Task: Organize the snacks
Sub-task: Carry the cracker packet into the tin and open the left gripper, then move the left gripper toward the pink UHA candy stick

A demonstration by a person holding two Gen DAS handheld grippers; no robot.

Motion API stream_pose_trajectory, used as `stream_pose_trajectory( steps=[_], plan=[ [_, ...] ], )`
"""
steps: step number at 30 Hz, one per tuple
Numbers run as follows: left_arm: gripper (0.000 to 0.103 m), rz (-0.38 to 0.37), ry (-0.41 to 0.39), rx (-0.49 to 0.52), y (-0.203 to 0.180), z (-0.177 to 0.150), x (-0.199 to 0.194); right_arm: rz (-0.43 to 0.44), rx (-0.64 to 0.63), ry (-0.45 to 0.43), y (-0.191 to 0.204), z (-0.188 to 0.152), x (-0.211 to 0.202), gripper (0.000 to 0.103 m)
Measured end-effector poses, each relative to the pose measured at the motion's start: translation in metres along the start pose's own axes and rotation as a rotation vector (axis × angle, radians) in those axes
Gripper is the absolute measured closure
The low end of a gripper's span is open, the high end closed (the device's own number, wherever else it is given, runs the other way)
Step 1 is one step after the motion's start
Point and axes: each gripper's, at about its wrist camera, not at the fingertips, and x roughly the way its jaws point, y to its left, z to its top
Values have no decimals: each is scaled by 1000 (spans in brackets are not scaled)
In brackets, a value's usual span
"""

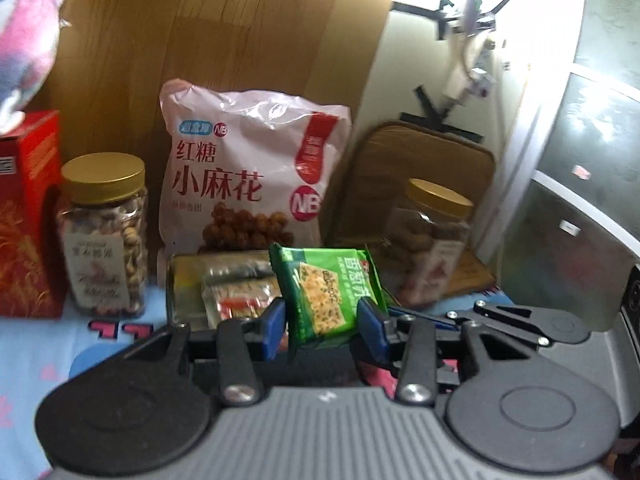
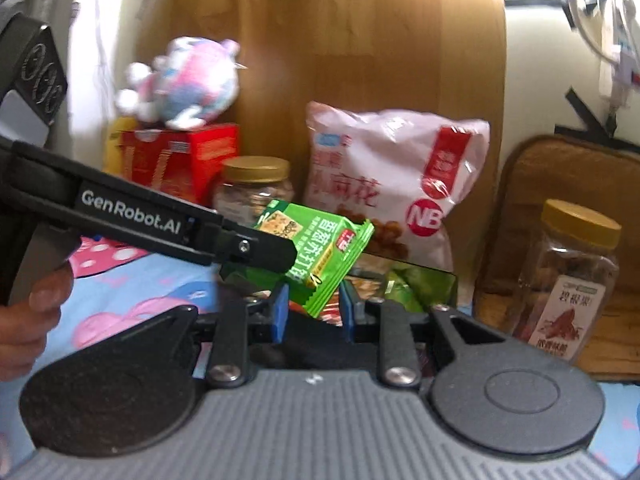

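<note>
Green foil crackers packet (image 1: 328, 296) sits pinched between the left gripper (image 1: 323, 322)'s blue pads, raised over the open tin (image 1: 188, 280) — likely bound for it. From the right wrist, the right gripper (image 2: 312, 310) clamps the same packet's lower edge — jaws narrowed on it, both sharing the load.

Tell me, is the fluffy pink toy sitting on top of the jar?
No, the fluffy pink toy sits on the red box, beside the gold-lidded jar.
</note>
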Motion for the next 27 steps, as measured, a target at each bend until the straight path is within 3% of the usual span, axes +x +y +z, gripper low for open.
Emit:
stream_pose_trajectory(
  steps=[4, 7, 10, 16, 23, 27],
  plan=[
    [61, 78, 53, -17, 14, 3, 49, -87, -4, 76, -13, -9, 35, 70],
    [57, 113, 98, -73, 29, -3, 67, -74, 70, 46, -26, -16, 22, 69],
    [59, 99, 56, -106, 34, -8, 50, -54, 133, 7, -33, -24, -6, 69],
    [59, 47, -17, -75, 12, -27, -3, 11, 237, 63, -29, -68, -56, 69],
    [57, 5, 107, -59, -10, -87, -18, 92, 240, 154, 4, -114, -94, 69],
    [57, -17, 193, -105, -11, -117, -22, 23, 148, 195, 30, -126, -96, 76]
  ],
)
